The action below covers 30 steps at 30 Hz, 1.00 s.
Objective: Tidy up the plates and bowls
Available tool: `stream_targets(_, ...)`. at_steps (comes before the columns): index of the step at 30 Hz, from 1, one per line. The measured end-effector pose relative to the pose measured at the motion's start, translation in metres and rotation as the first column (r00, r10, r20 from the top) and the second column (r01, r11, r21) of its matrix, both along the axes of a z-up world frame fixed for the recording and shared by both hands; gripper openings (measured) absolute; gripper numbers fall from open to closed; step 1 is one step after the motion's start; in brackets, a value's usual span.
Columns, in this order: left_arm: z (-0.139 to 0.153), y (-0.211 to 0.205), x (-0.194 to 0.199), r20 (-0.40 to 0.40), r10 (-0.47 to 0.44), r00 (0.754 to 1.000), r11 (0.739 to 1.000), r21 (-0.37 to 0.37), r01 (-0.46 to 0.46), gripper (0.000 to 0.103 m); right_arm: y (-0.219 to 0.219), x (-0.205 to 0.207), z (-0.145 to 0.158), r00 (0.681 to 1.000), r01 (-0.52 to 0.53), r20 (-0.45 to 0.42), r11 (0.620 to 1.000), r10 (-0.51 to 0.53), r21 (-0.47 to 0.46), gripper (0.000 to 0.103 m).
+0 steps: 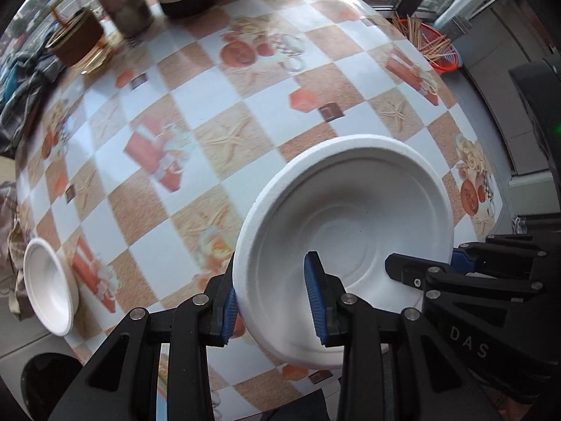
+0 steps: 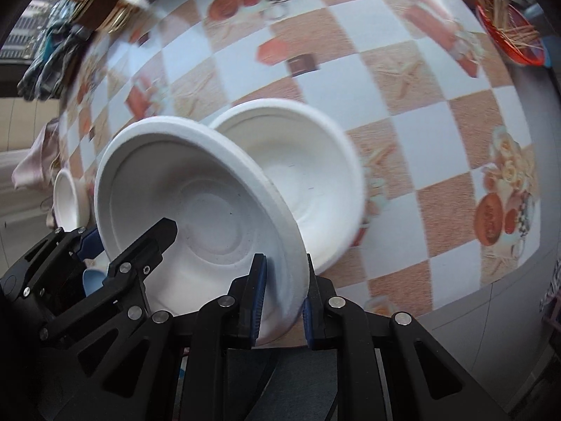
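Left gripper [image 1: 275, 301] pinching left rim of white bowl [image 1: 345, 245], one finger inside, one outside. Right gripper [image 2: 282, 293] clamped on same bowl's right rim, held tilted above checkered tablecloth [image 1: 217, 112]. Second bowl [image 2: 308, 175] just behind; small bowl [image 1: 47, 286] at table's left edge.

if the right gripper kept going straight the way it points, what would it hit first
Probably the second white bowl just beyond the bowl that the right gripper clamps; depth is hard to judge.
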<state>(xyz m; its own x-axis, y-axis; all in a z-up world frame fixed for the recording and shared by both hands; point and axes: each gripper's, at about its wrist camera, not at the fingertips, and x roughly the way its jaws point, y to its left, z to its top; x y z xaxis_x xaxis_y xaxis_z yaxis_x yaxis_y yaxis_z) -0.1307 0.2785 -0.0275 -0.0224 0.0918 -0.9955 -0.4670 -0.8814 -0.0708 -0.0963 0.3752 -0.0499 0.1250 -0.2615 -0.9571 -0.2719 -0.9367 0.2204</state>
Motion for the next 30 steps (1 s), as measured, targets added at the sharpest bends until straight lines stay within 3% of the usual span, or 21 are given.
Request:
stream_targets(5, -0.011, 0.02, -0.003, 0.011, -0.017, 1.0, 1.0, -0.008, 0.017, 0.039, 0.032, -0.005, -0.006, 1.0, 0.029, -0.001, 1.0, -0.029, 0.002, 0.019)
stream_targets(8, -0.017, 0.019, -0.008, 0.011, -0.001, 1.0, 1.0, -0.019, 0.001, 0.052, 0.041, -0.006, -0.003, 1.0, 0.024, -0.014, 1.0, -0.023, 0.015, 0.019)
stream_targets(9, -0.019, 0.017, -0.009, 0.012, 0.006, 1.0, 0.999, -0.032, -0.006, 0.061, 0.043, -0.008, -0.003, 0.999, 0.023, -0.025, 1.0, -0.022, 0.021, 0.019)
stream_targets(12, -0.015, 0.002, -0.009, 0.0, 0.033, 0.999, 0.999, -0.023, -0.033, 0.072, 0.053, -0.008, 0.001, 0.999, 0.032, -0.029, 0.999, -0.032, 0.03, 0.02)
stream_targets(13, -0.015, -0.004, -0.008, -0.002, 0.043, 0.999, 0.999, -0.016, -0.043, 0.073, 0.056, -0.008, 0.0, 0.999, 0.042, -0.026, 0.998, -0.041, 0.038, 0.039)
stream_targets(14, -0.013, -0.012, -0.006, 0.002, 0.055, 0.998, 0.998, -0.005, -0.055, 0.075, 0.059, -0.008, 0.0, 0.998, 0.054, -0.03, 0.997, -0.052, 0.051, 0.082)
stream_targets(15, -0.011, -0.019, -0.006, 0.005, 0.068, 0.998, 0.998, 0.005, -0.068, 0.076, 0.072, -0.003, 0.007, 0.997, 0.061, -0.043, 0.997, -0.059, 0.056, 0.098)
stream_targets(16, -0.01, -0.029, -0.006, 0.008, 0.085, 0.996, 0.996, 0.016, -0.085, 0.076, 0.075, -0.002, 0.011, 0.995, 0.076, -0.064, 0.995, -0.072, 0.058, 0.103)
stream_targets(23, -0.005, -0.089, 0.002, 0.033, 0.212, 0.977, 0.977, 0.031, -0.213, 0.078, 0.065, -0.009, 0.027, 0.995, 0.068, -0.084, 0.995, -0.061, 0.076, 0.103)
stream_targets(30, 0.004, -0.133, 0.007, 0.017, 0.296, 0.955, 0.955, 0.034, -0.296, 0.078, -0.003, -0.042, 0.031, 0.992, -0.035, -0.119, 0.997, 0.042, 0.061, 0.103)
